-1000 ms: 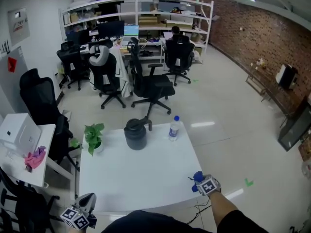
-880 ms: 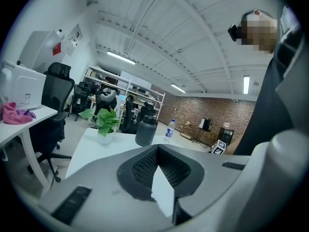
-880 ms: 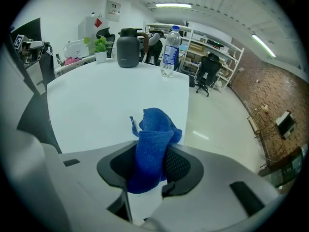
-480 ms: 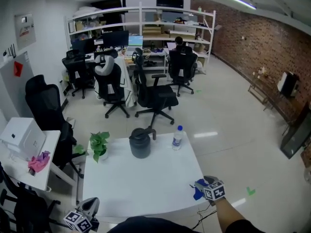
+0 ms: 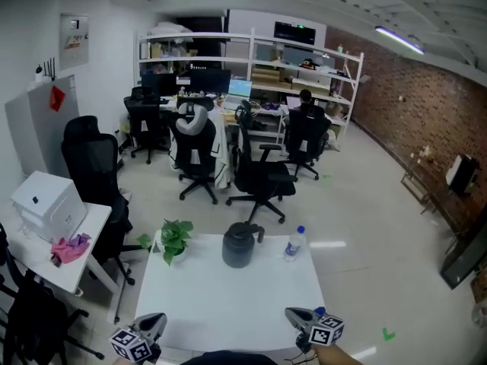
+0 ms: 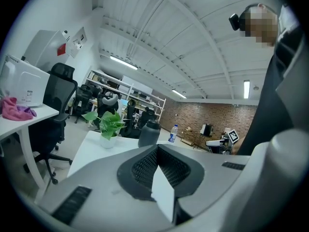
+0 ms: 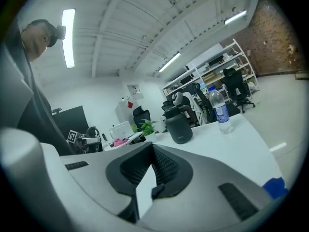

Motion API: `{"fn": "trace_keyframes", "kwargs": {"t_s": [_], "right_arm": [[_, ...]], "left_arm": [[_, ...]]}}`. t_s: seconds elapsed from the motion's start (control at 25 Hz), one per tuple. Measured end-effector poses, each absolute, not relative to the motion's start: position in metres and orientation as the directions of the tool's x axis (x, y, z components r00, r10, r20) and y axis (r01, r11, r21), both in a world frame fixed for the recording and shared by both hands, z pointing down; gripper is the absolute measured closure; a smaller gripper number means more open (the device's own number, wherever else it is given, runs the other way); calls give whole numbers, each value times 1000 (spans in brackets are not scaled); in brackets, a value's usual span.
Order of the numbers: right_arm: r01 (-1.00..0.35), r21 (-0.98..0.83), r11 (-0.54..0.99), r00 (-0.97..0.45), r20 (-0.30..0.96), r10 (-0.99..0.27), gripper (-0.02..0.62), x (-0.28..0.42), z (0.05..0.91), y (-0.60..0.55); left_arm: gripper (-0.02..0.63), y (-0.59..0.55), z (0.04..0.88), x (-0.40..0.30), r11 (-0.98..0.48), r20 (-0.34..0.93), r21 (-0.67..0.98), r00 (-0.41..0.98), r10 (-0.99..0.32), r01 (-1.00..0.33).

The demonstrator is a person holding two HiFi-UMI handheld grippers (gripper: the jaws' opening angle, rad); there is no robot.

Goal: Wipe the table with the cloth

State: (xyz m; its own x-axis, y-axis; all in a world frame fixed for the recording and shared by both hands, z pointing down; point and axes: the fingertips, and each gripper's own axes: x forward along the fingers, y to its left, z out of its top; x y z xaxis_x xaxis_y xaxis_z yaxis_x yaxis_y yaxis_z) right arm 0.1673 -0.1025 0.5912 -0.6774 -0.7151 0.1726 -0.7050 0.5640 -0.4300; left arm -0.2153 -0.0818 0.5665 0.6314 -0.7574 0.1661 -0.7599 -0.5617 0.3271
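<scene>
Two hand-held grippers sit at the near edge of the white tabletop [image 5: 228,303], mine in each hand, both pointing almost level across it with their square-marker cubes turned up. My left hand-held gripper [image 5: 156,320] is at the near left corner, its ribbed dark pads pressed together on nothing. My right hand-held gripper [image 5: 292,313] is at the near right corner. Its jaws have just been closing and now meet pad to pad with nothing between them. The blue cloth [image 7: 275,187] lies on the tabletop just beside and below that right gripper, close to the right edge, not held. At the far edge stand a potted plant [image 5: 173,238] on the left, a dark grey jug [image 5: 238,247] with a handle in the middle, and a clear water bottle [image 5: 294,243] with a blue cap on the right. Its blue label carries print too small for me to read. The marker cubes show only black-and-white squares.
</scene>
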Motion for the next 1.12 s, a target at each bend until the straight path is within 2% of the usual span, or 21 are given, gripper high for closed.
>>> {"fn": "trace_keyframes", "kwargs": {"t_s": [0.2,0.48,1.12], "right_arm": [[-686,-446,574,-703,203,-682,589,147,605,-103],[-714,-407,570,-692,285,-663,589,152,619,-103],[-720,-391,573,-690,316,-651,589,159,622,-104]], "left_arm": [[608,-79,571,-217,-563,172,330,635,-753,-757],[609,-78,573,-221,-550,171,335,624,-763,-765],[609,-85,571,-215,-556,172,333,629,-758,-762]]}}
